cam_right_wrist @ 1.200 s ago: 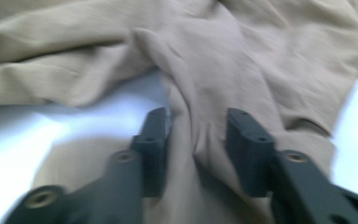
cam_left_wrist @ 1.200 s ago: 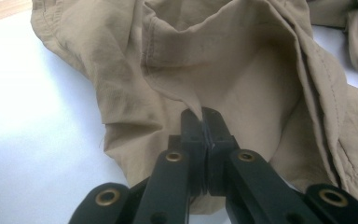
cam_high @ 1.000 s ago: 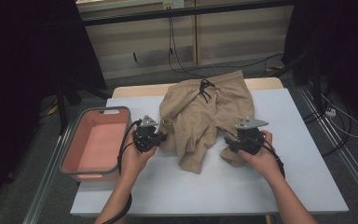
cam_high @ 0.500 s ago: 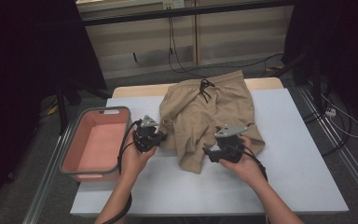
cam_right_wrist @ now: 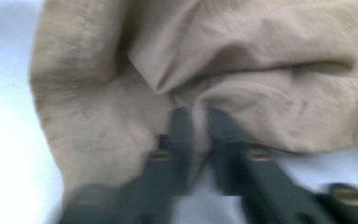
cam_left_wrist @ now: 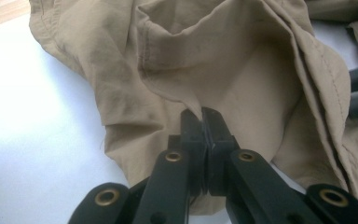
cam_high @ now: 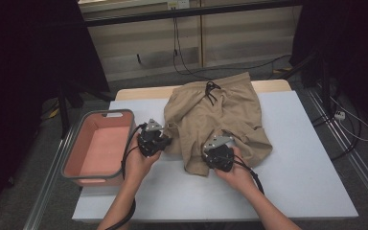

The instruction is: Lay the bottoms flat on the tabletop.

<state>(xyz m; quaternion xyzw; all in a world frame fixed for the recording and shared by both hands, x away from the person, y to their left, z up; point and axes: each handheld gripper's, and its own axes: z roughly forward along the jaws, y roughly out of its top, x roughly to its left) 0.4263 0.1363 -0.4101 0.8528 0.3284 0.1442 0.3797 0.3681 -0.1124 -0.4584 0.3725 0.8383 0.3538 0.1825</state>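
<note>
High view places the shorts [cam_high: 215, 120] beside the tub [cam_high: 98, 146] — gripper views show left gripper [cam_left_wrist: 204, 116] and right gripper [cam_right_wrist: 196, 116], jaws just closing, each clamped on cloth.

The right gripper [cam_high: 219, 154] has slid toward nine o'clock across the tan shorts [cam_high: 220, 115], from their right leg to the near hem. Its jaws have just been closing, with a fold of cloth between them.

The right gripper [cam_right_wrist: 199, 116] has just been closing its two black jaws on a pinched fold of the crumpled tan cloth shorts [cam_right_wrist: 242, 70] (the picture is blurred), over the pale table top [cam_right_wrist: 4, 154].
</note>
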